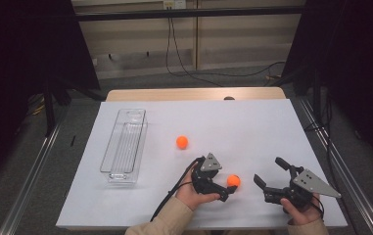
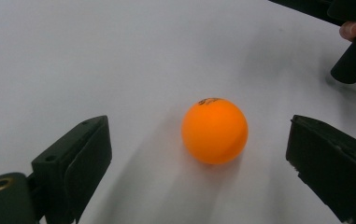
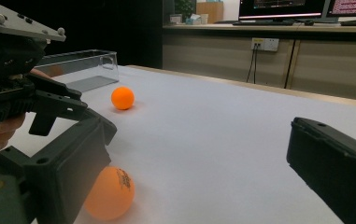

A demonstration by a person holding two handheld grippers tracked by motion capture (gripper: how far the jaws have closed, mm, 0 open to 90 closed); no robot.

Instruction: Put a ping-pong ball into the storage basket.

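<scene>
Two orange balls lie on the white table top (image 1: 252, 127). My left gripper (image 1: 225, 183) lies low near the front edge and is open. The near ball (image 1: 233, 180) sits between its jaws. In the left gripper view the near ball (image 2: 214, 130) rests on the table with a gap to each black pad (image 2: 89, 154), touching neither. The far ball (image 1: 182, 142) lies alone toward the middle. My right gripper (image 1: 271, 171) is at the front right, open with nothing between its jaws, pointing toward the left gripper. Its own view has the near ball (image 3: 110, 193) behind its left jaw.
A long clear plastic container (image 1: 124, 146) stands on the table's left side, lengthwise front to back. The right gripper view has the container (image 3: 80, 70) beyond the far ball (image 3: 122, 98). Metal rails run along both sides of the table.
</scene>
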